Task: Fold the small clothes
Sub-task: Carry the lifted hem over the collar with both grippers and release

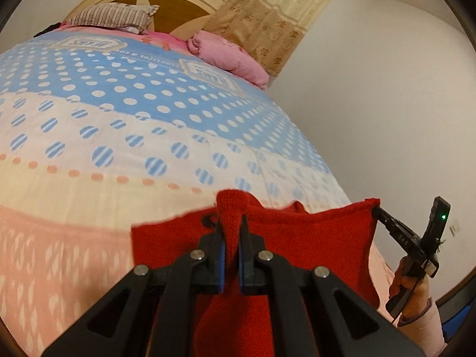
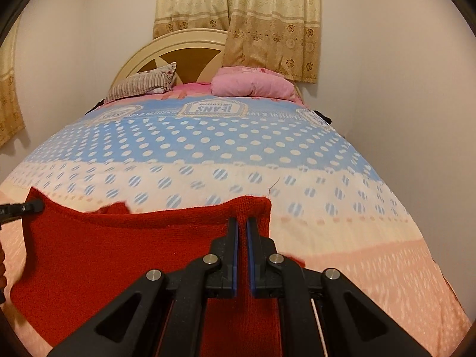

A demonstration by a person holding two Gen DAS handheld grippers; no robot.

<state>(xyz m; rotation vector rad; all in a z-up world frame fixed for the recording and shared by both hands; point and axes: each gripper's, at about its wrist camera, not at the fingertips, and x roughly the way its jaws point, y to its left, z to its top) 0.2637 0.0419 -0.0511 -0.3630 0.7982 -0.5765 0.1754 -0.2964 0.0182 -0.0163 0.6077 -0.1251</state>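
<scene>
Knitwear is hanging between the two claws: a red knit (image 2: 119, 253) is being held up over the near end of the bed (image 2: 226, 160), stretched along its top edge. The left gripper (image 1: 232, 223) is pinching one upper corner, its jaws closed tight on a bunched fold of the wool. The right gripper (image 2: 242, 223) is clamping the other upper corner the same way, and in the left view a hand (image 1: 410, 285) is carrying it at the far end of the cloth.

To do this step well, I judge that both corners should be travelling at the same height and pace, keeping the top edge taut but not strained, since a loose knit will sag and stretch easily. The garment should be lowered onto the flat spread of the bed so its hanging end touches first and the rest rolls down smoothly, without creases trapped beneath.

Much is staying hidden. The lower part of the knit is disappearing behind the gripper bodies in both views, so its hem, sleeves and true shape are not showing. Whether it is touching the bed below is impossible to tell. Motion is also blurring the near bedding.
</scene>
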